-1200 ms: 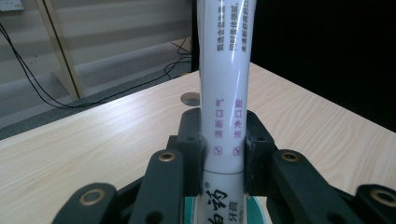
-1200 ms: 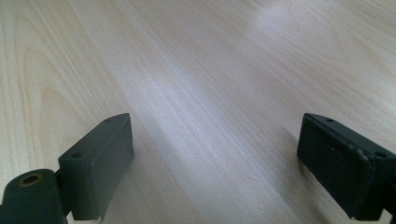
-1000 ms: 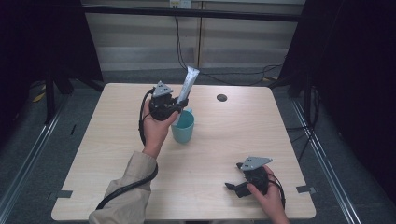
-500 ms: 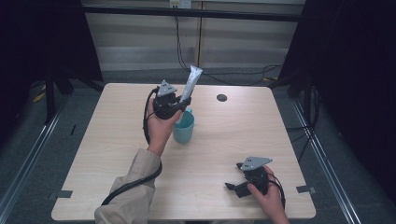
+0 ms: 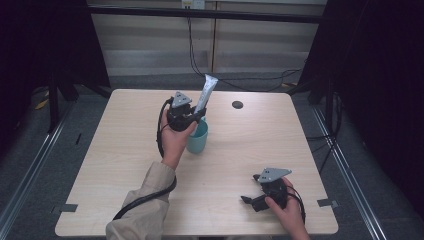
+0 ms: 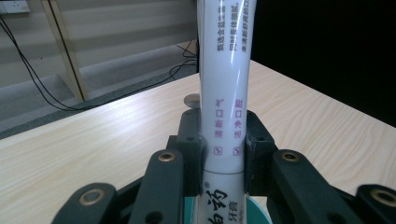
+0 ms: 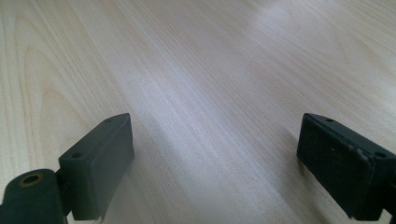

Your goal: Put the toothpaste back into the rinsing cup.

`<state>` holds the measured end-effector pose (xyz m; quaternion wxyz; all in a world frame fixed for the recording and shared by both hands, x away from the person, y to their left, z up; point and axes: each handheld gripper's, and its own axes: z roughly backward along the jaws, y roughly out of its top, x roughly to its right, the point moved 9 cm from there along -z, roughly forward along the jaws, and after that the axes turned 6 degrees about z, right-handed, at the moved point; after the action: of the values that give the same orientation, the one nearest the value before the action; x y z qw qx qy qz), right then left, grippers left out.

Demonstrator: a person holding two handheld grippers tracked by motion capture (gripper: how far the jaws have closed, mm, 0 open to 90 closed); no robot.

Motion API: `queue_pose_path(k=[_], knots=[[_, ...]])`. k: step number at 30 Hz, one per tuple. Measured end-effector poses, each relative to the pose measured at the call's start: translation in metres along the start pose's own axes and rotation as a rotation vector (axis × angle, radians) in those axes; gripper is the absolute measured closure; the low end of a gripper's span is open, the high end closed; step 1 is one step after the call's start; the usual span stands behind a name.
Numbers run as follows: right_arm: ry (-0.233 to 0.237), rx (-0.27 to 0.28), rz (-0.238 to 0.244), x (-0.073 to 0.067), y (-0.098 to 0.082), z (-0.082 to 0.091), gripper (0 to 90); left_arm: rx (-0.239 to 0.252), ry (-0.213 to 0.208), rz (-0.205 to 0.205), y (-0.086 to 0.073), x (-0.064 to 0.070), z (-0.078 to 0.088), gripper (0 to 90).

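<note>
Left tongs (image 5: 196, 116) clenched on toothpaste tube (image 5: 206, 90), upright over teal cup (image 5: 199, 137). Right tongs (image 5: 252, 199) released, resting on bench (image 5: 125, 165). Next, prob.: lower tube straight into cup, then let go.

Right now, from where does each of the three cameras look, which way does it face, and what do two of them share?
High view: above the person's side, facing forward and down on the wooden table; both forearms, left claw, right claw.
Left gripper view: rides the left claw, looking along its jaws clamped on a toothpaste tube.
Right gripper view: rides the right claw, facing bare tabletop between open jaws.
Shared: the tube and teal cup in high and left views.
</note>
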<state>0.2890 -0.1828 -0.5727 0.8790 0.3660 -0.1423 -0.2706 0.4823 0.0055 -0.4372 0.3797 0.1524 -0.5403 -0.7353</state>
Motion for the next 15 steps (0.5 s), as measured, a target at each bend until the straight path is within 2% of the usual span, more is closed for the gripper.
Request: queue_pose_path(k=[3, 8, 15], knots=[[0.001, 0.0, 0.002, 0.0, 0.0, 0.0, 10.4, 0.002, 0.001, 0.006, -0.002, 0.0, -0.002, 73.5], [0.002, 0.001, 0.005, 0.0, 0.0, 0.0, 10.4, -0.009, 0.013, -0.007, -0.006, -0.001, -0.004, 73.4], [0.004, 0.001, 0.007, 0.0, 0.0, 0.0, 10.5, -0.005, 0.014, 0.009, -0.011, -0.003, -0.005, 73.2]])
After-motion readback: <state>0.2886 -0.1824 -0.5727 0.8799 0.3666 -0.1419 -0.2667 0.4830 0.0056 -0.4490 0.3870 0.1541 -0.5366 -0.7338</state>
